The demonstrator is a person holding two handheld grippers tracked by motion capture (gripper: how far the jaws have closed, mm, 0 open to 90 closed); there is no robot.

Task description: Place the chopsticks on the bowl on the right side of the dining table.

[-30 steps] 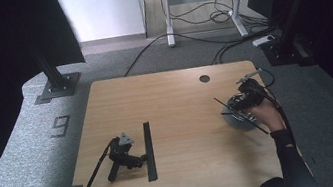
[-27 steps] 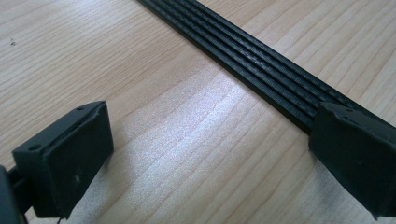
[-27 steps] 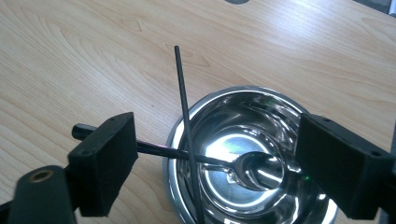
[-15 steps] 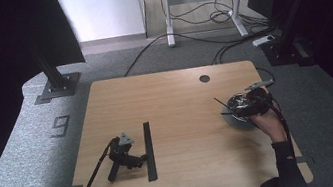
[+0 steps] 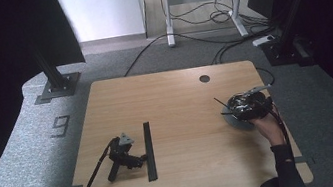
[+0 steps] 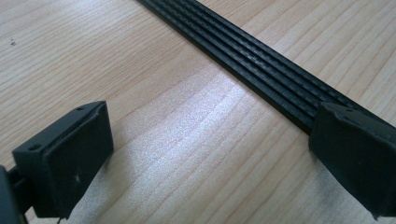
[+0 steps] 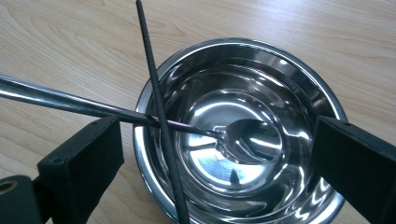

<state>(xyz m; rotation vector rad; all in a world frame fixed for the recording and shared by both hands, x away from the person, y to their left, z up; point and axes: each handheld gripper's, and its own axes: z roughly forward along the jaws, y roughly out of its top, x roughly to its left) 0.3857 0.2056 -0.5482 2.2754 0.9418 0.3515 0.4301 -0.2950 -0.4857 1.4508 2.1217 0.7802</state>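
Over at about four o'clock on the table (image 5: 169, 93), the right gripper (image 7: 219, 154) hangs just above a shiny steel bowl (image 7: 299, 88), held by the person's hand (image 5: 267, 128) reaching in from the near edge. Its jaws stand wide apart, one on either side of the bowl, pressing on nothing; they have just been opening, and what lies between them is the bowl itself with its contents. A metal spoon (image 7: 243, 140) rests inside, its scoop down near the bottom of the bowl and its handle leaning out over the rim toward nine o'clock in the right gripper view. A thin black stick (image 7: 156, 93) crosses over the spoon handle, running from twelve o'clock down past six; it touches the handle where they cross, right at the bowl's rim.

Round at eight o'clock on the table, the left gripper (image 5: 123, 156) lies on the wood with no hand on it, cable trailing off the near edge. Its jaws are spread too, with bare wood between them. A long black ribbed strip (image 6: 261, 65) lies just beside it, passing close under the right-hand jaw in the left gripper view; whether it touches that jaw I cannot tell.
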